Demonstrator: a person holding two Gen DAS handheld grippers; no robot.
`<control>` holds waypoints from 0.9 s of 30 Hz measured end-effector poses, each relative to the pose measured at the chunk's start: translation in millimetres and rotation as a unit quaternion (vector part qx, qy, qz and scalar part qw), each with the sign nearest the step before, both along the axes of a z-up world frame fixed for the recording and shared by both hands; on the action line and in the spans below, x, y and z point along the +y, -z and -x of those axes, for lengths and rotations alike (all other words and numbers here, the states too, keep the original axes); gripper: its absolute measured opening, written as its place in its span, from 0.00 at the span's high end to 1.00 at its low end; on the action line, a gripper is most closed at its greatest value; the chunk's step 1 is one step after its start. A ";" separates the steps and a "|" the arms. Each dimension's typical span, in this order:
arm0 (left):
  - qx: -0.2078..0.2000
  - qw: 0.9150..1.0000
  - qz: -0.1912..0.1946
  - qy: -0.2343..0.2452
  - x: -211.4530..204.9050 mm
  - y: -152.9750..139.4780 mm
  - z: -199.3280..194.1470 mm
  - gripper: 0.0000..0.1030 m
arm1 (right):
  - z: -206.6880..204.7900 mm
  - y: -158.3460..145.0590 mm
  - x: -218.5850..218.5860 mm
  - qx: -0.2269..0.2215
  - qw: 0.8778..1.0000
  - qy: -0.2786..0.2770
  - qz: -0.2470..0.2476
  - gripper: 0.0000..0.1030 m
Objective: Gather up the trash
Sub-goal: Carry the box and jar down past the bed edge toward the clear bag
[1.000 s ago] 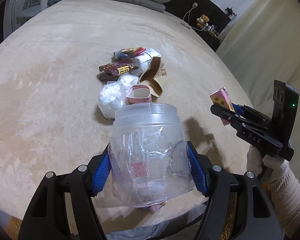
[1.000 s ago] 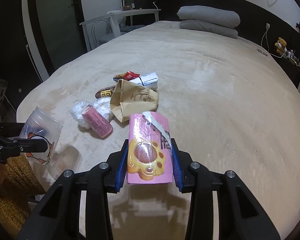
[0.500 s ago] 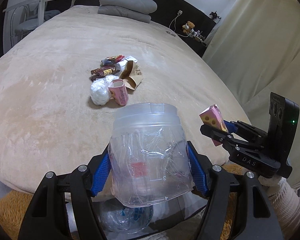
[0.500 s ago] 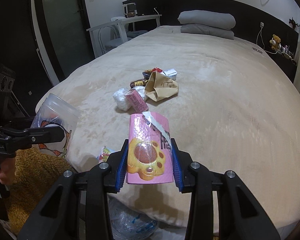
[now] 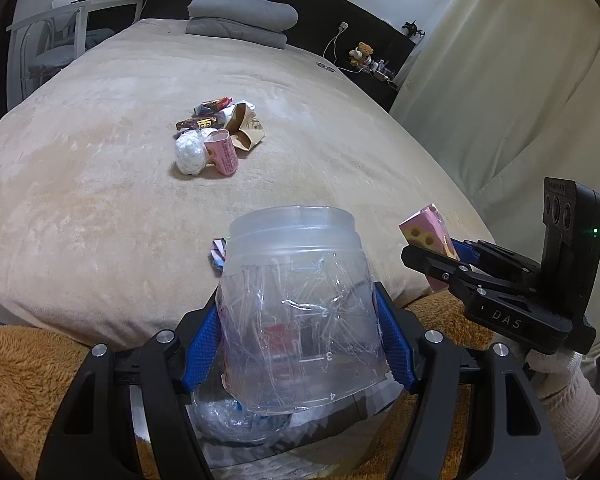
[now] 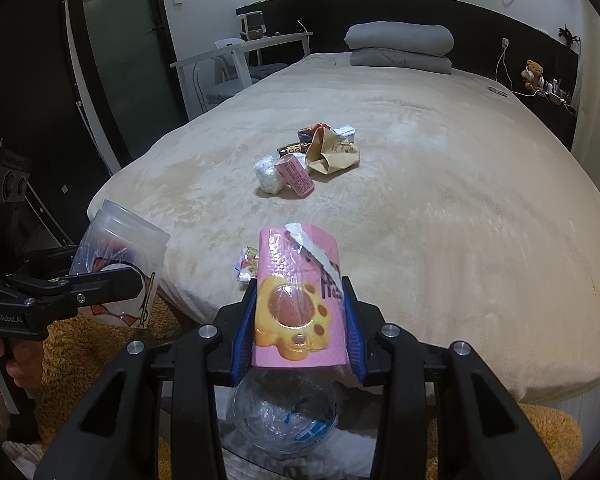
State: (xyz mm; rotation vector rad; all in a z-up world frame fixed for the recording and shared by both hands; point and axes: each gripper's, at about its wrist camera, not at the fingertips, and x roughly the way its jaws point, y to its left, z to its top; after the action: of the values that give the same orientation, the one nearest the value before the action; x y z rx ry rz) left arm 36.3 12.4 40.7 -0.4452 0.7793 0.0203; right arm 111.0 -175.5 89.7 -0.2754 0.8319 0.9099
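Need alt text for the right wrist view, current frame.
The right gripper is shut on a pink snack packet, held above a crumpled clear plastic bag below the beige bed. At left, the left gripper clamps a clear plastic tub. More trash lies mid-bed, plus a small wrapper near the bed's edge.

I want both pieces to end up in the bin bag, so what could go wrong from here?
1. The clear plastic jar is thin and already crumpled between the left hand-held gripper; it may slip or buckle.
2. The pink carton in the right hand-held gripper may miss the bin bag below.
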 end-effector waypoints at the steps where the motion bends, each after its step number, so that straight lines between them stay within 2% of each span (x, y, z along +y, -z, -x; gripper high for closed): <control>1: 0.000 1.000 0.000 0.000 -1.3 1.2 3.1 0.34 | 3.9 0.5 -1.7 0.002 1.000 0.000 0.000 0.62; 11: 0.033 0.999 0.013 0.006 -7.1 32.3 15.3 0.34 | 24.4 28.4 -8.1 0.041 0.999 0.001 0.016 0.62; 20: 0.093 0.995 0.043 0.009 -3.4 85.8 7.0 0.34 | 22.2 83.1 -2.6 0.101 0.994 0.001 0.050 0.62; 27: 0.146 0.987 0.068 0.018 -1.1 127.6 -9.2 0.34 | 13.1 131.3 3.9 0.155 0.984 0.006 0.085 0.62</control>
State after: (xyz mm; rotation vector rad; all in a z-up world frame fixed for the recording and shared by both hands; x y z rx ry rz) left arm 45.5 11.2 -86.9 -0.5647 1.0816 -0.0008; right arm 97.9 -171.5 -41.6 -0.2788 1.2015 0.8834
